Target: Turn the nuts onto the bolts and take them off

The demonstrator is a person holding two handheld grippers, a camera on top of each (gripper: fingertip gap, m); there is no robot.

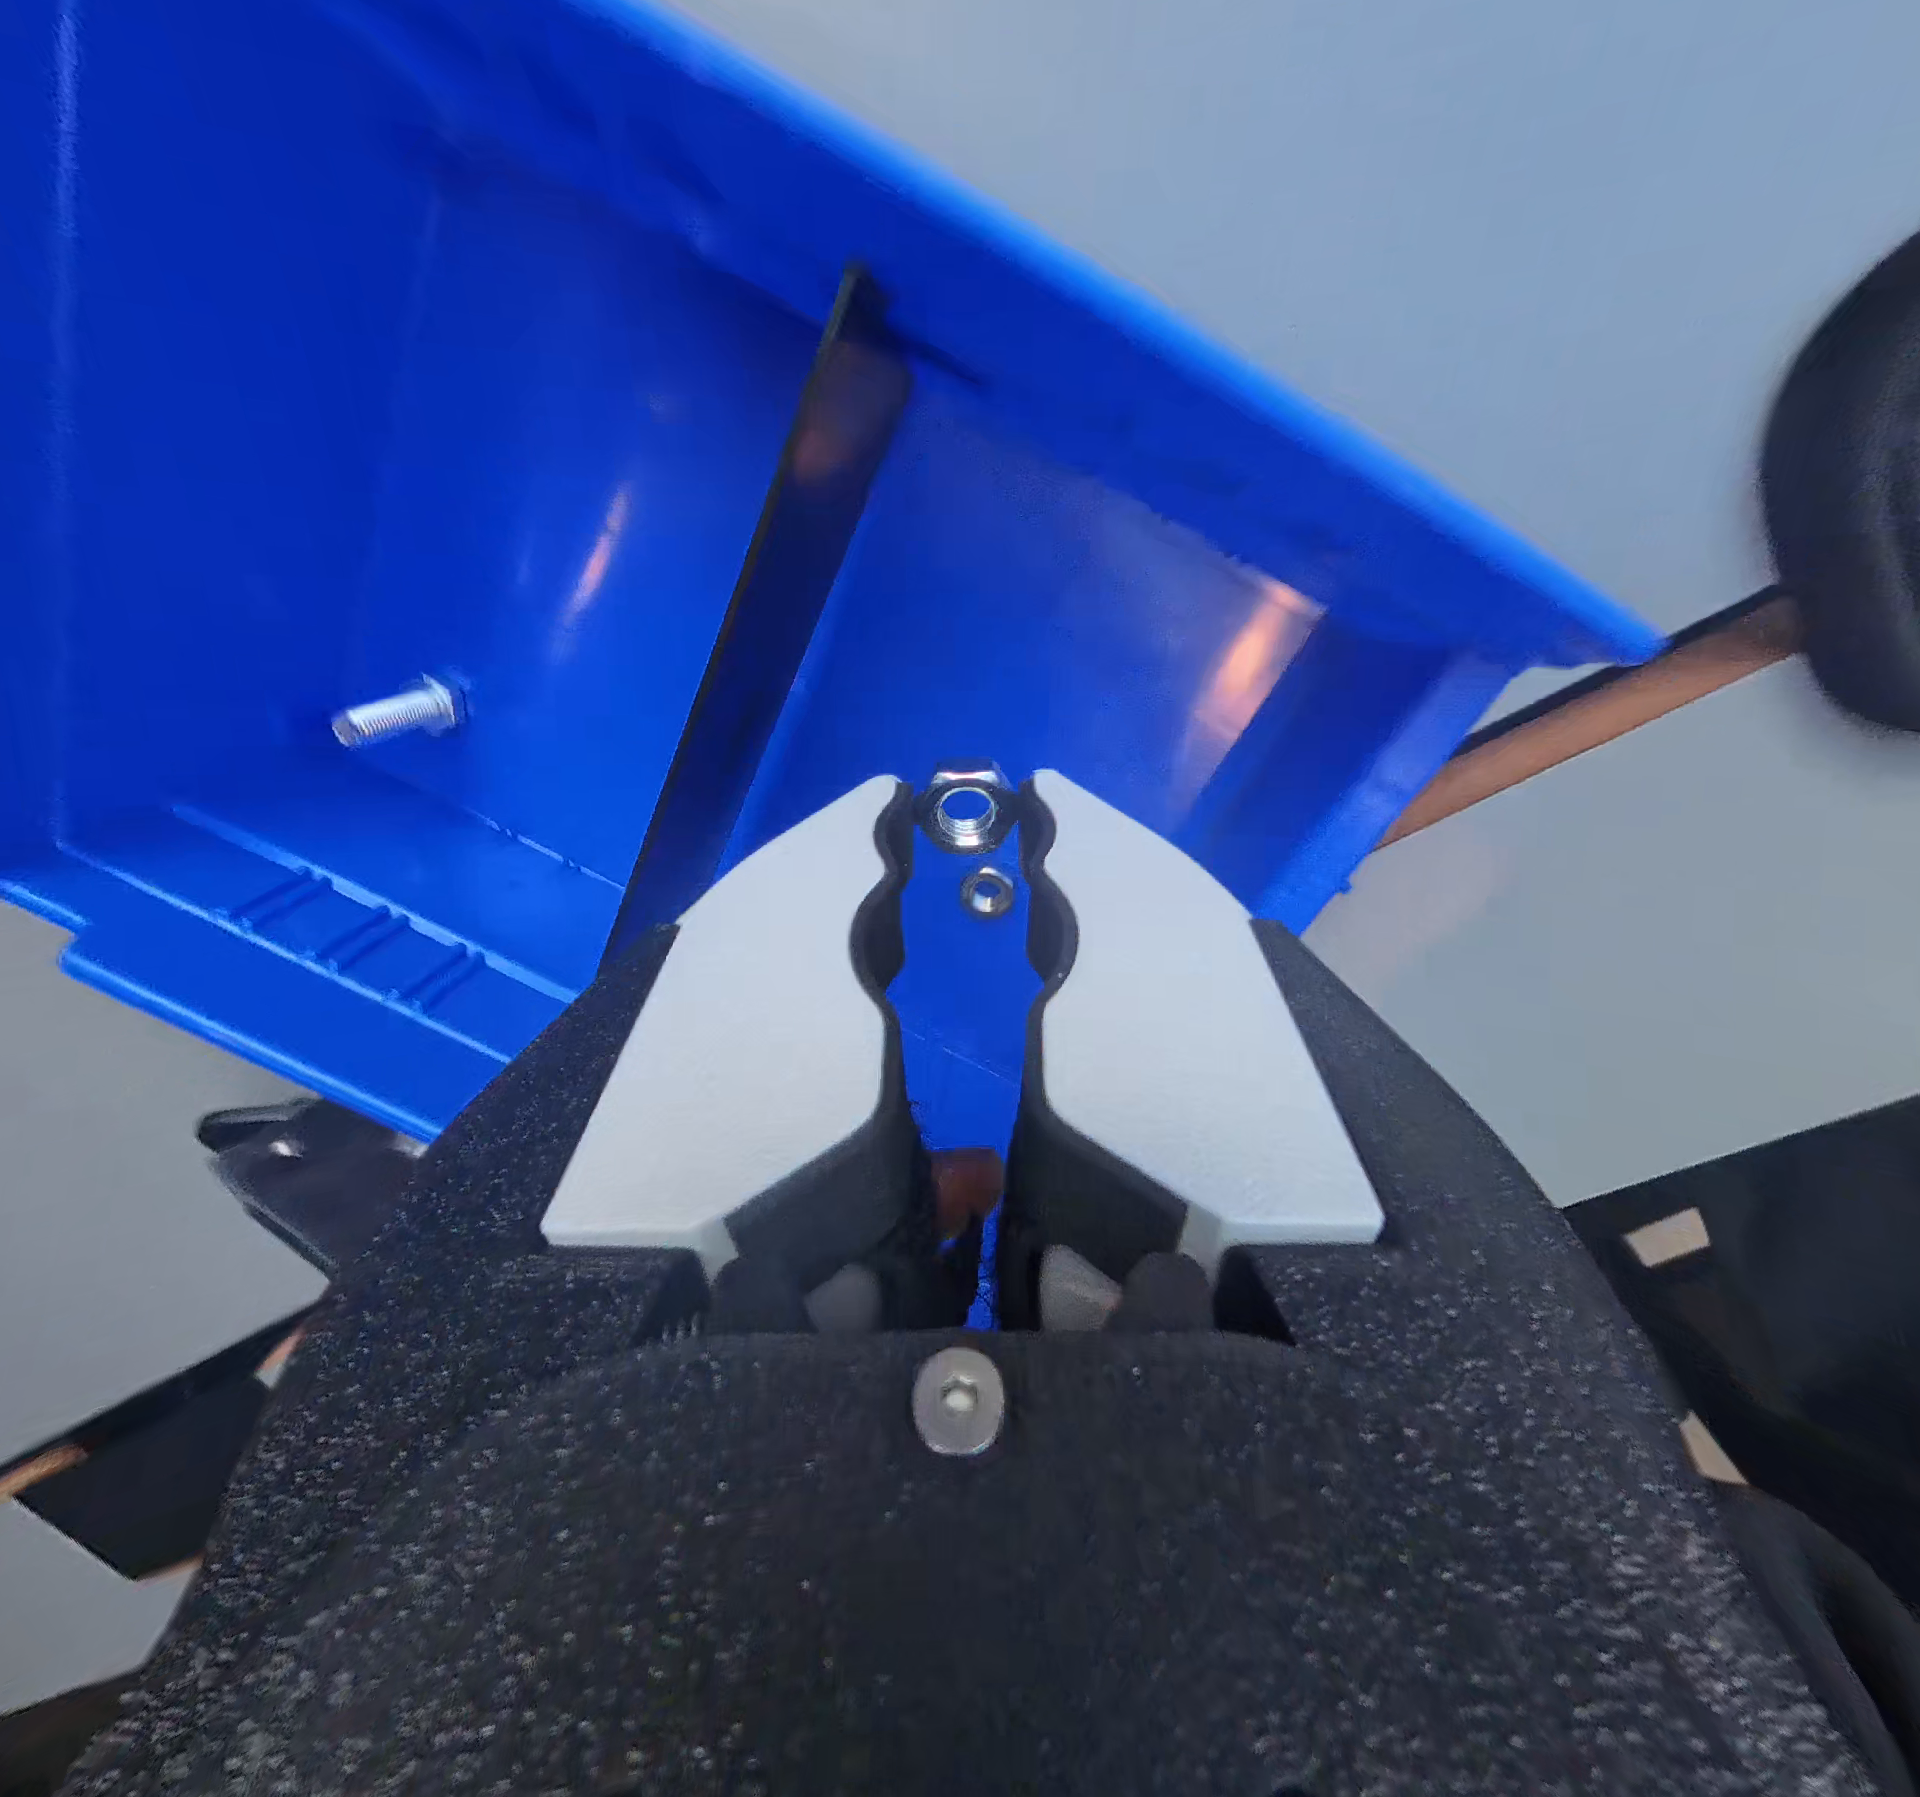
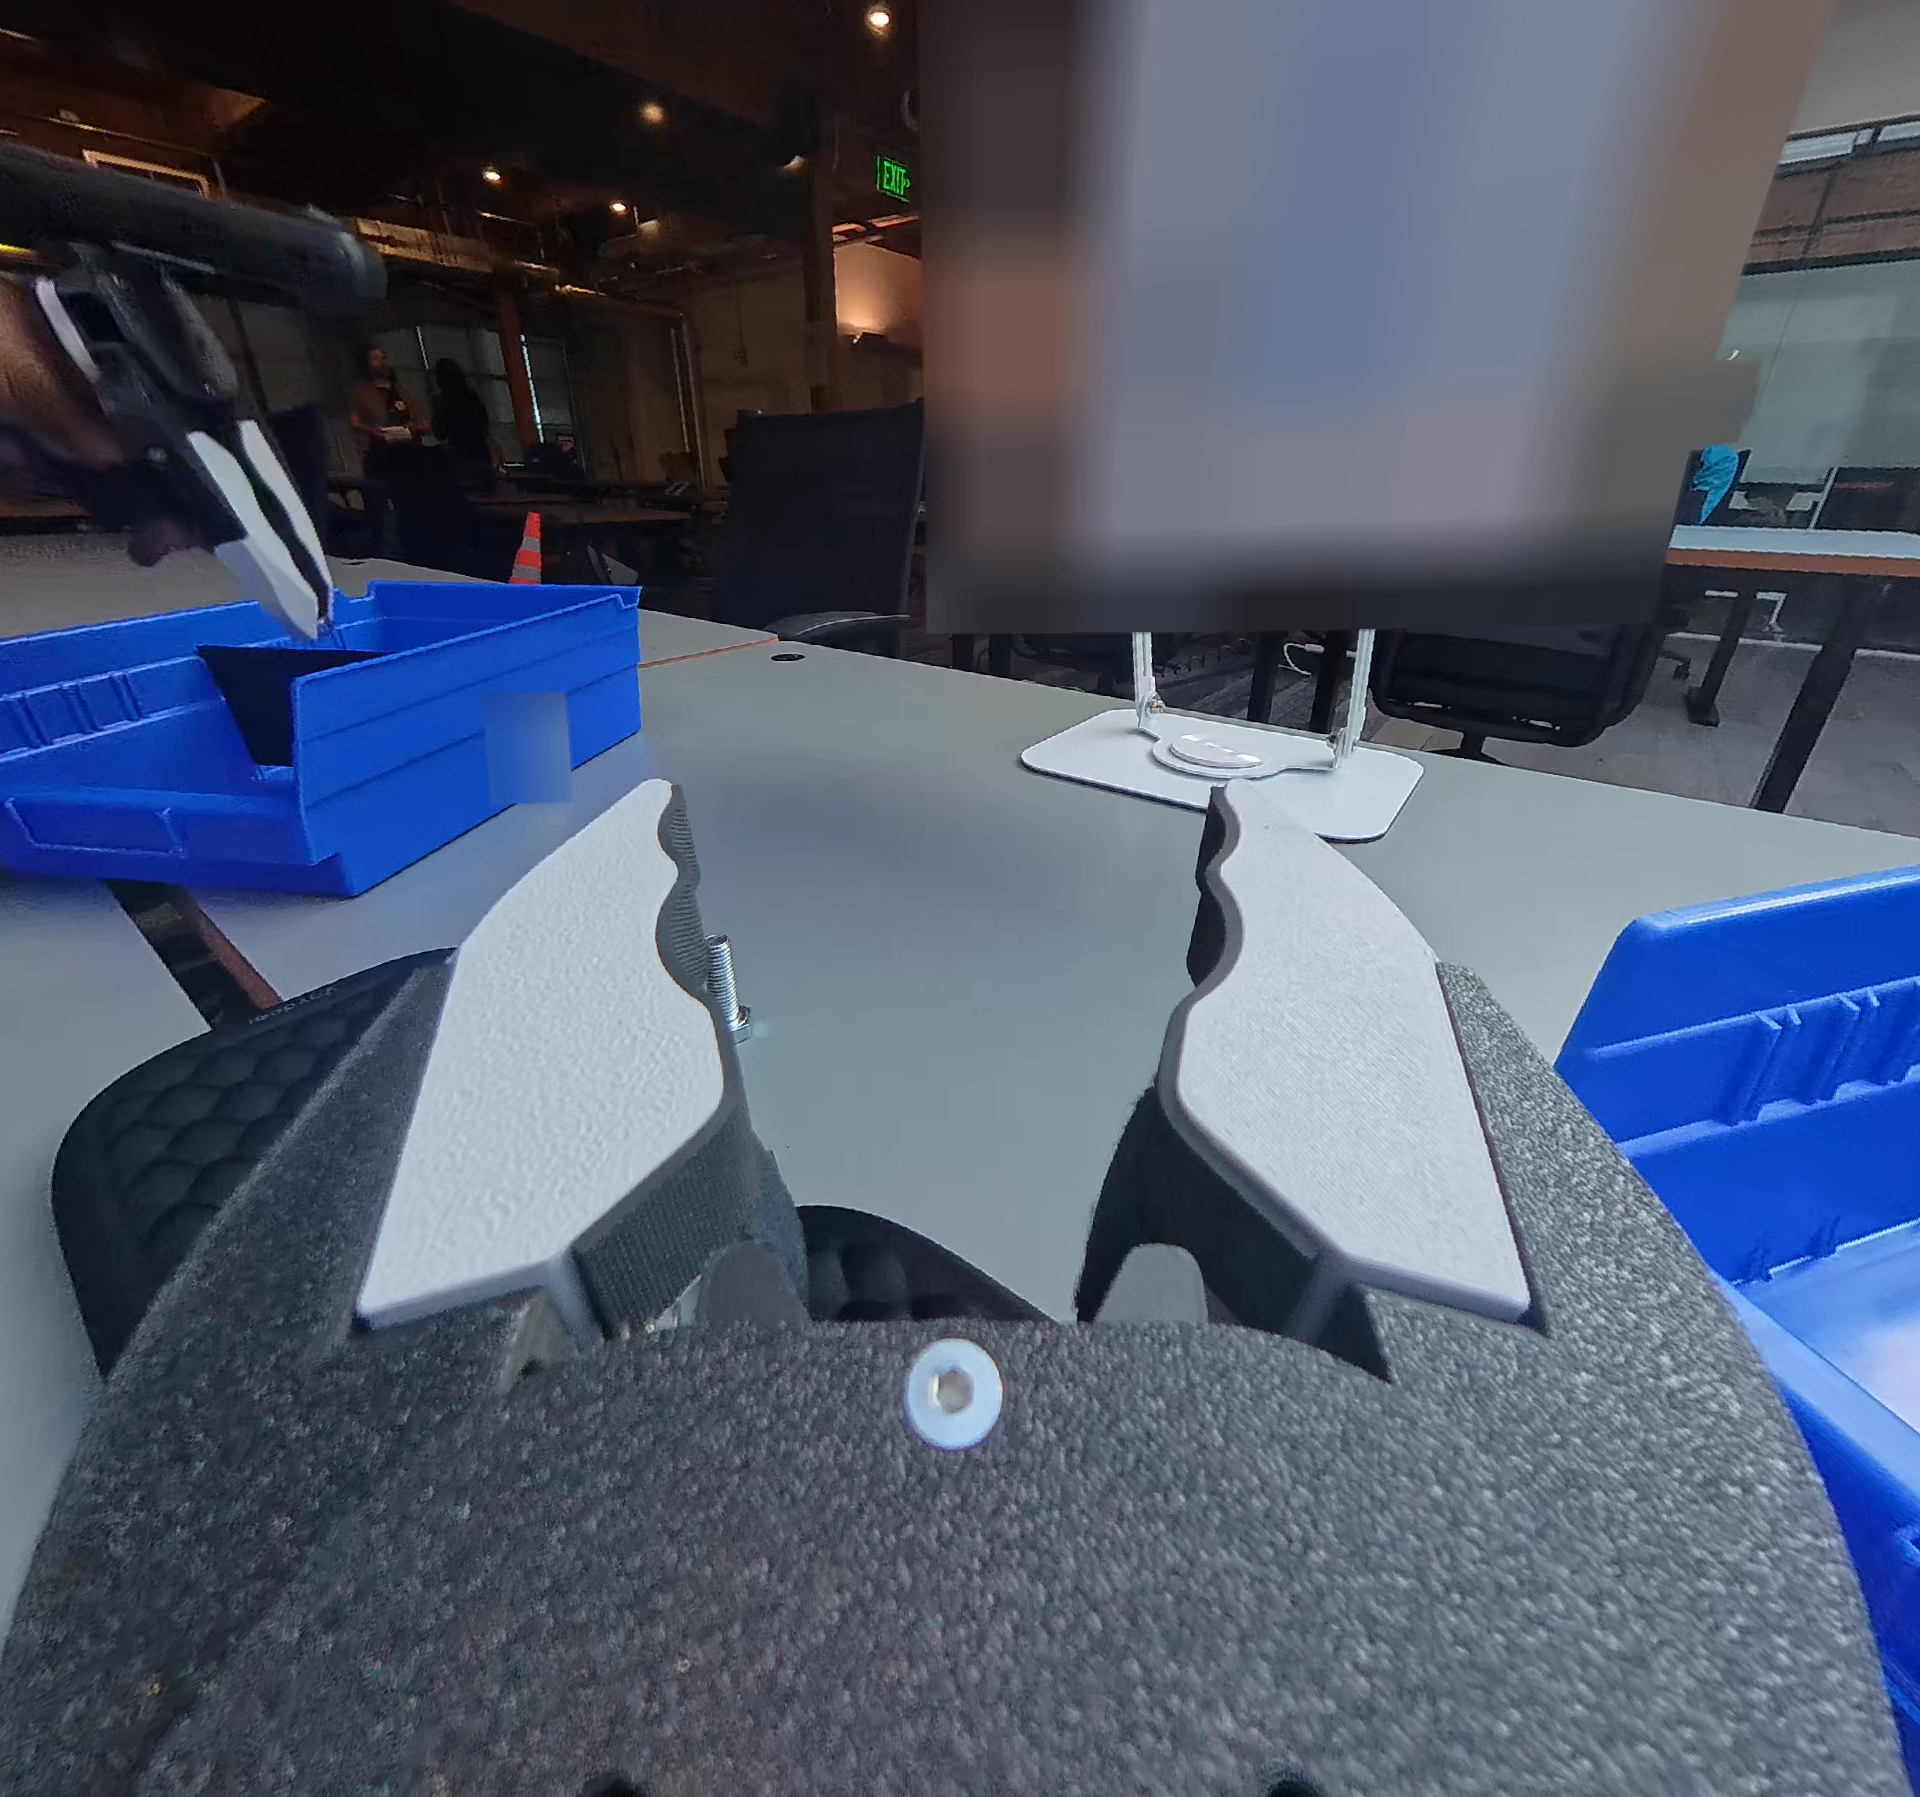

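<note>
Blue bin [image 1: 312, 345]: tilted in the left wrist view, split by a black divider [image 1: 769, 625] into two compartments.
Loose bolt [image 1: 398, 711]: lying in the left compartment.
Left gripper [image 1: 966, 797]: jaws clamped on a silver nut [image 1: 964, 810] over the right compartment — a second nut [image 1: 987, 892] lies just below it.
Upright bolt [image 2: 724, 987]: standing on the grey table [image 2: 935, 916], just beside the right gripper's left finger.
Right gripper [image 2: 940, 807]: jaws wide apart, holding nothing.
Second blue bin [image 2: 1766, 1072]: far right — near the right gripper.
</note>
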